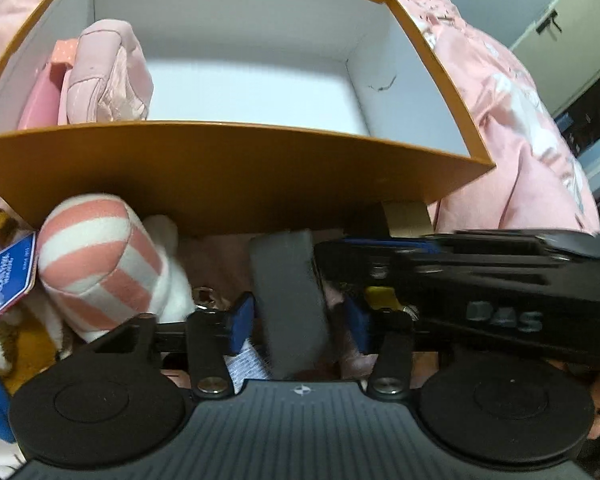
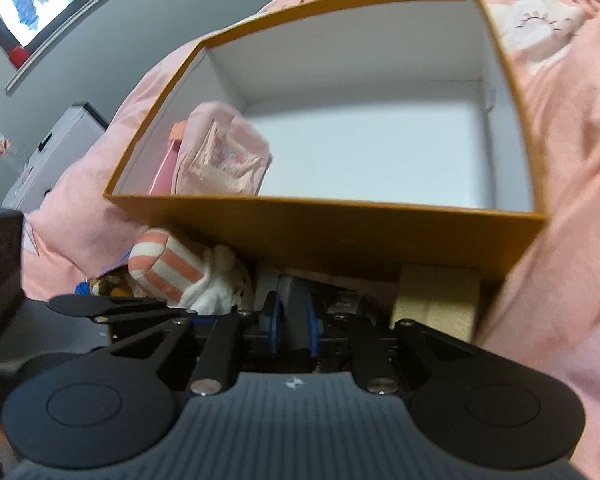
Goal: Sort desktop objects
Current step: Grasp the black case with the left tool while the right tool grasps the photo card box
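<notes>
An orange box (image 1: 236, 168) with a white inside lies on pink bedding, and a pink pouch (image 1: 108, 72) rests in its left end. Just in front of the box a dark grey flat case (image 1: 288, 300) stands on edge. My left gripper (image 1: 300, 324) straddles it with its blue pads apart, a gap showing on the right side. The right gripper's black body (image 1: 480, 280) reaches in from the right. In the right wrist view my right gripper (image 2: 293, 326) has both blue pads pressed on the grey case (image 2: 294, 304), with the box (image 2: 340, 232) right behind.
A pink-and-white striped plush (image 1: 96, 264) lies left of the case, with a blue tag (image 1: 8, 276) and a brown plush toy (image 1: 16, 340) beyond it. A beige block (image 2: 436, 300) sits under the box's right corner. Pink bedding (image 1: 520, 140) rises all around.
</notes>
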The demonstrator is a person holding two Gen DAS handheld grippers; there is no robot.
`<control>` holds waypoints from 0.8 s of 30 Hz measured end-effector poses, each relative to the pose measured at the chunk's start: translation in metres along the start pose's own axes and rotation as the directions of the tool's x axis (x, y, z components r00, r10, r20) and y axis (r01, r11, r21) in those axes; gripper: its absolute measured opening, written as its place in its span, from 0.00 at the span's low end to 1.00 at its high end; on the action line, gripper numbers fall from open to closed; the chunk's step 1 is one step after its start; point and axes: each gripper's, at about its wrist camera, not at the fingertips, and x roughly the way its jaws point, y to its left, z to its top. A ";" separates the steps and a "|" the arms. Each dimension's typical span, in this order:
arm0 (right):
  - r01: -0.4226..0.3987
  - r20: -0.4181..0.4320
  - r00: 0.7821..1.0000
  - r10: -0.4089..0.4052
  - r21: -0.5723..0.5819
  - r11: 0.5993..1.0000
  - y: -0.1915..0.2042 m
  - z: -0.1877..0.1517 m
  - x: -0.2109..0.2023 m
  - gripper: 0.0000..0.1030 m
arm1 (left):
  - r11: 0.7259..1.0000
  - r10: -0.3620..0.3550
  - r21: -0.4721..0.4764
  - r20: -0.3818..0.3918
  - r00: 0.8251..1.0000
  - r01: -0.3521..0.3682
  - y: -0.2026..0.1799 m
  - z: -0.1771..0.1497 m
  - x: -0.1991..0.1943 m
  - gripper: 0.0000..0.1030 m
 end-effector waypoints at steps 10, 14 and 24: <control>0.098 0.070 0.993 -0.099 0.019 0.995 -0.016 -0.005 -0.042 0.18 | 0.997 0.029 -0.067 0.038 0.999 -0.026 0.005 -0.004 -0.017 0.37; 0.073 0.045 0.996 -0.071 -0.046 0.996 0.004 -0.012 -0.039 0.19 | 0.994 0.107 -0.029 0.091 0.990 -0.105 -0.001 -0.005 -0.041 0.37; 0.168 -0.031 0.984 -0.176 -0.172 0.971 0.042 -0.016 0.007 0.43 | 0.995 0.093 -0.052 0.162 0.982 -0.085 0.008 0.007 -0.086 0.36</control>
